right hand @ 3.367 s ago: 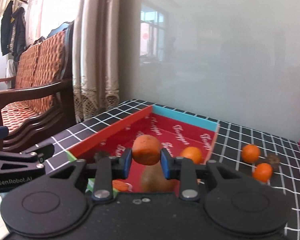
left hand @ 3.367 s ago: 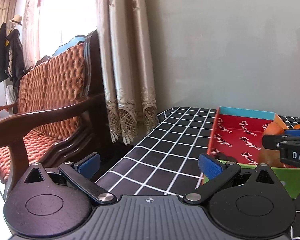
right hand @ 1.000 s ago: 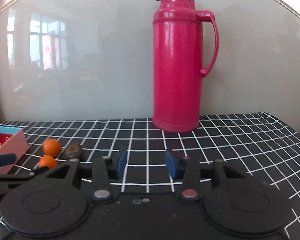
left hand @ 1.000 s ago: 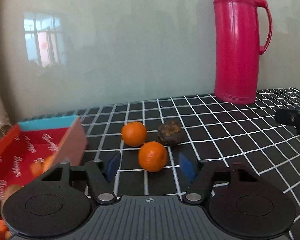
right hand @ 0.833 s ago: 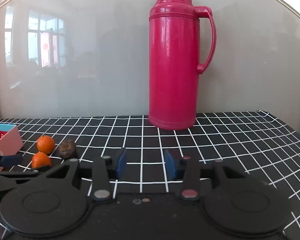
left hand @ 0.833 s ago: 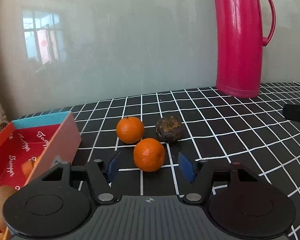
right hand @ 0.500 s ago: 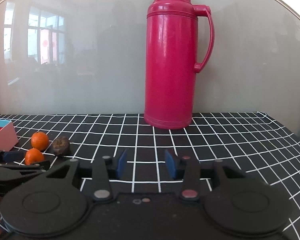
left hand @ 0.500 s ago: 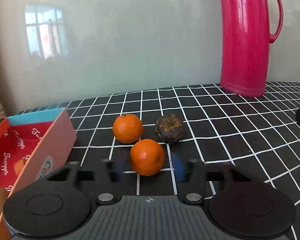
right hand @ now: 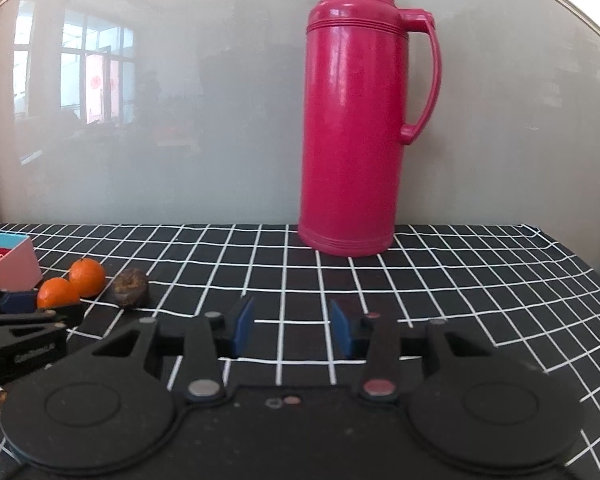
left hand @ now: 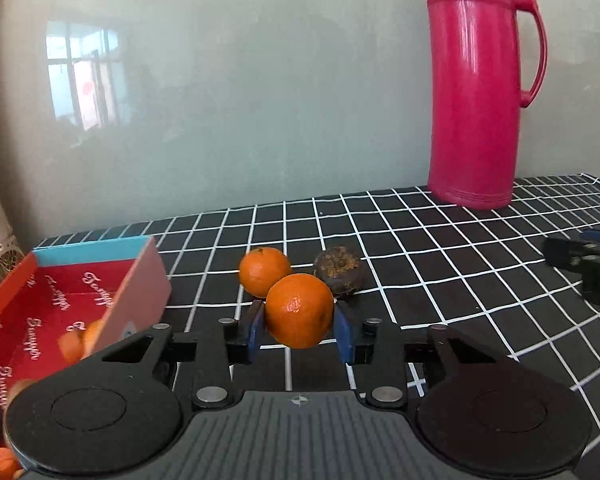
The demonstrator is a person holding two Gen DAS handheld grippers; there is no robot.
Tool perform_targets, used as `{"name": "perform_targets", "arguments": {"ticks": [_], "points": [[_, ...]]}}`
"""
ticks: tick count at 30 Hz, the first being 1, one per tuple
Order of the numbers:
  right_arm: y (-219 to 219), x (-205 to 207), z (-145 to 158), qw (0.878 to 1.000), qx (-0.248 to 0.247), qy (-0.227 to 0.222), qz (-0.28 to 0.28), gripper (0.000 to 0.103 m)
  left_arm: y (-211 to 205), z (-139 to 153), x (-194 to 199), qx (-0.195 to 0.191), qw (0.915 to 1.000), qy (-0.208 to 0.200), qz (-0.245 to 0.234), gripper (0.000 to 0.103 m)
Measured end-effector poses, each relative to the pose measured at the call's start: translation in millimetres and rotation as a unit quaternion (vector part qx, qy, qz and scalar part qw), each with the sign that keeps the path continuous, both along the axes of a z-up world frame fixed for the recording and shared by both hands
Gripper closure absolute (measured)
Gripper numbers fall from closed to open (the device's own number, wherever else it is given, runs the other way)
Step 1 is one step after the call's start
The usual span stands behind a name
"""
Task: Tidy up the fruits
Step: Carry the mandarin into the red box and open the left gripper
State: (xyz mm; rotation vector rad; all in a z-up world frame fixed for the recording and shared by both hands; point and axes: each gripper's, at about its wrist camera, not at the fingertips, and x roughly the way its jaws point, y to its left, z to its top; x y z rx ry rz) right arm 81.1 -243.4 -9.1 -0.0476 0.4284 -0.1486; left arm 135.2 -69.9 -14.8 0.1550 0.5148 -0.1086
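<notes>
Tangerine [left hand: 299, 310], black grid tablecloth [left hand: 440, 248], grey wall [left hand: 240, 100]

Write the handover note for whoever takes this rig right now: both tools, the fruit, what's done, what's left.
Left tool: jaws closing on the near orange, blue pads against its sides.
Right tool: open, nothing between its pads, over bare checked cloth in front of the pink flask.
On the cloth: second orange and a dark brown fruit, just behind the gripped one.
Done: several fruits already lie in the red box on the left.
Left: carry the gripped orange to the box, then fetch the other two.
</notes>
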Motion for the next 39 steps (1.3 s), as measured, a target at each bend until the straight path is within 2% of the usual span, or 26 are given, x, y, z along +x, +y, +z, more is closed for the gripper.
{"name": "perform_targets", "arguments": {"ticks": [16, 30, 39], "points": [[62.4, -13.2, 20.8, 0.999, -0.007, -0.015, 0.047, 0.063, 74.1, 39.8, -56.5, 0.006, 0.9989, -0.033, 0.033, 0.066], [125.3, -13.8, 13.9, 0.995, -0.022, -0.005, 0.095, 0.063, 162.6, 41.4, -69.3, -0.009, 0.9937, -0.026, 0.109, 0.066], [135.7, -11.4, 10.2, 0.994, -0.022, -0.002, 0.103, 0.063, 187.9, 34.9, -66.6, -0.014, 0.9897, -0.027, 0.14, 0.066]]}}
